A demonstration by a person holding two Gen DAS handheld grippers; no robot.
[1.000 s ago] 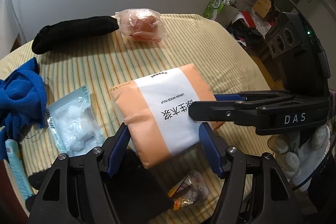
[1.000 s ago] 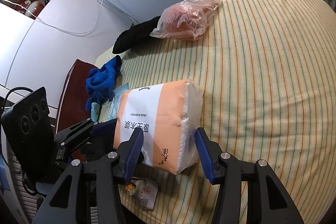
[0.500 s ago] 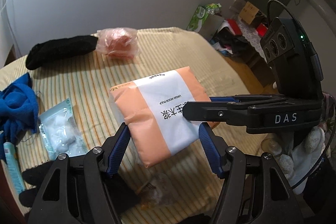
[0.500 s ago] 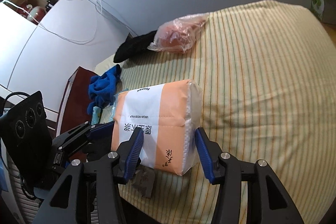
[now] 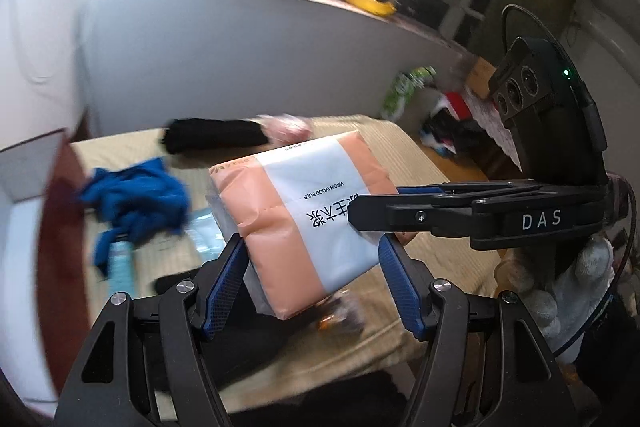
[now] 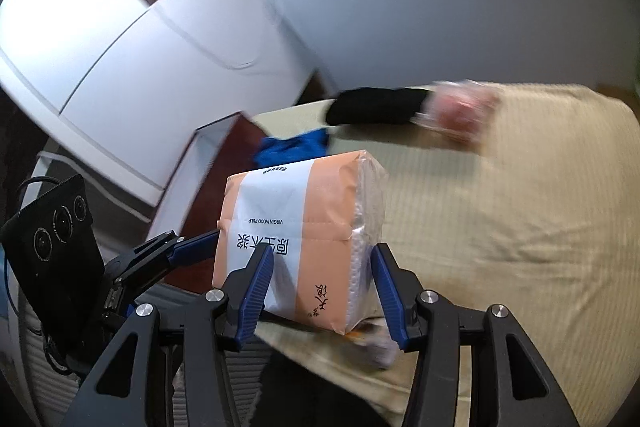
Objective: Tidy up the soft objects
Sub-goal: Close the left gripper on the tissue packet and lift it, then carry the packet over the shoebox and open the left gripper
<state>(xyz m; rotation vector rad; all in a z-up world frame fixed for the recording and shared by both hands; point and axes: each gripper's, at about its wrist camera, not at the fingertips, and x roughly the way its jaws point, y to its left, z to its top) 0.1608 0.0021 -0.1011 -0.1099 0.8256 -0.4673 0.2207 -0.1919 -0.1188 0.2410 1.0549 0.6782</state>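
An orange and white pack of tissue paper (image 5: 308, 215) is held in the air above the striped table by both grippers. My left gripper (image 5: 312, 267) is shut on its near end. My right gripper (image 6: 320, 279) is shut on its other side, where the pack (image 6: 304, 239) stands upright between the blue pads. A blue cloth (image 5: 136, 199), a black sock (image 5: 216, 139) and a pink bagged item (image 5: 286, 129) lie on the table behind. The right gripper's black body (image 5: 480, 215) crosses the left wrist view.
The striped tablecloth (image 6: 500, 227) stretches right. A white open box (image 6: 208, 155) and dark red board (image 5: 60, 227) stand at the table's left edge. A small snack packet (image 5: 340, 315) lies under the pack. White cabinets (image 6: 120, 47) rise at the left.
Both grippers have lifted the tissue pack well above the table and tilted upward, so the room's wall, window and lamp came into view. Grip is unchanged.
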